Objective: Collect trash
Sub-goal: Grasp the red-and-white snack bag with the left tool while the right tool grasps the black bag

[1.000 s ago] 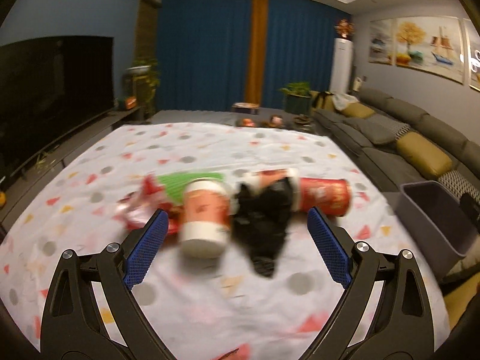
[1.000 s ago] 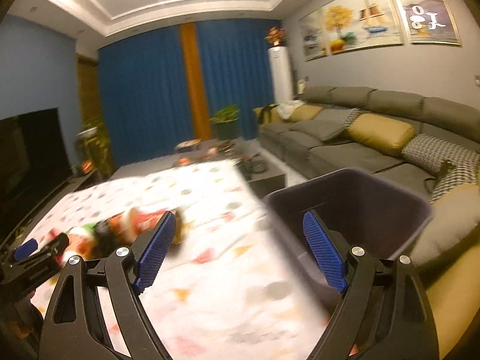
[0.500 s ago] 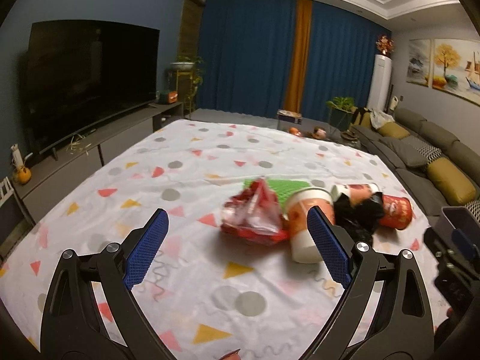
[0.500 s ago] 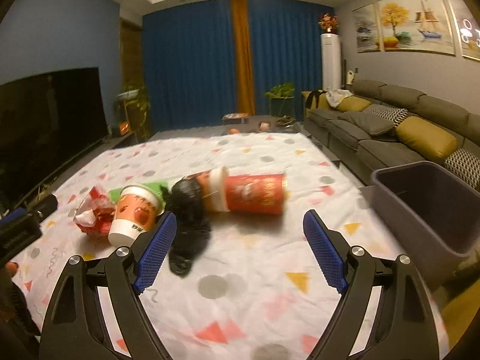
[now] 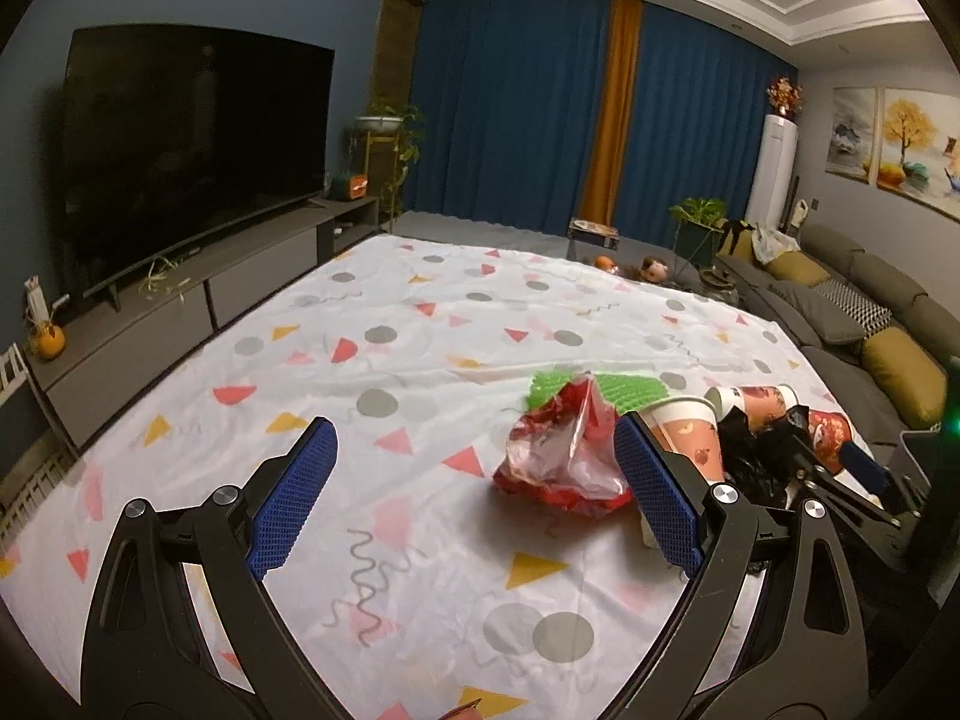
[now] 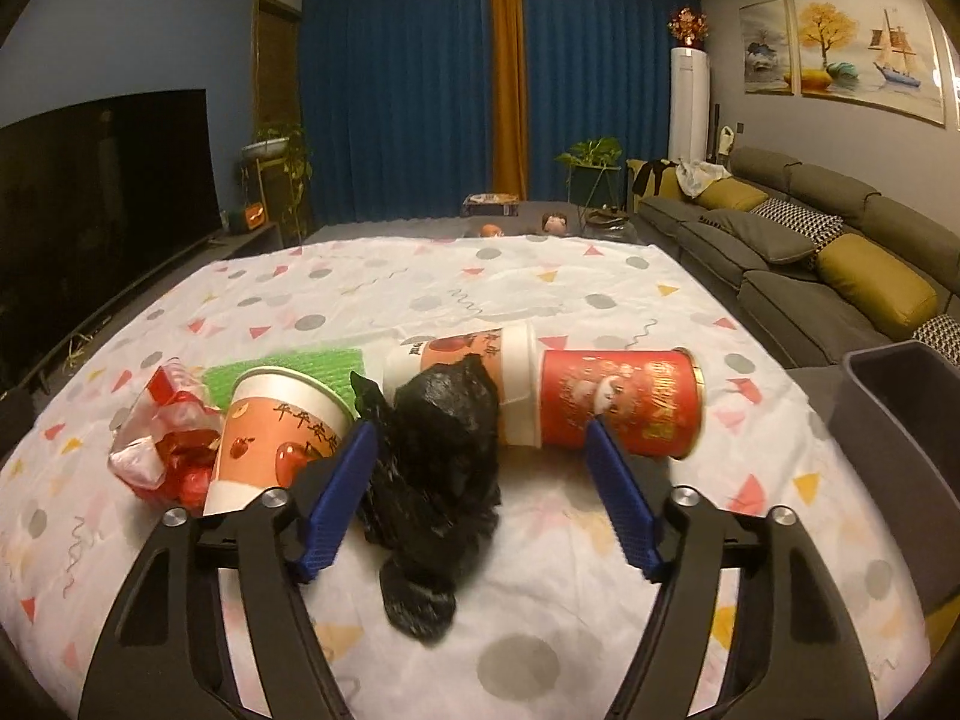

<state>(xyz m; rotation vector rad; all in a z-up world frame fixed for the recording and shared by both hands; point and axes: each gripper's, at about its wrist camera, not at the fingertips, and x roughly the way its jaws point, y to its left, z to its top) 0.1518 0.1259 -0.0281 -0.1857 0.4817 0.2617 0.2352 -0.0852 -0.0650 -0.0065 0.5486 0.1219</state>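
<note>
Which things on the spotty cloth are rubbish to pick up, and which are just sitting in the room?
Rubbish: black plastic bag, red can, two paper cups, red wrapper, green mesh. Goes into grey bin.

Just there: sofa, television, plants.

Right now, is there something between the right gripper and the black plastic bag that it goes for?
Nothing visible. The black plastic bag already lies between the closing jaws of the right gripper, pads not yet pressing. An orange paper cup stands close outside its left finger.
</note>
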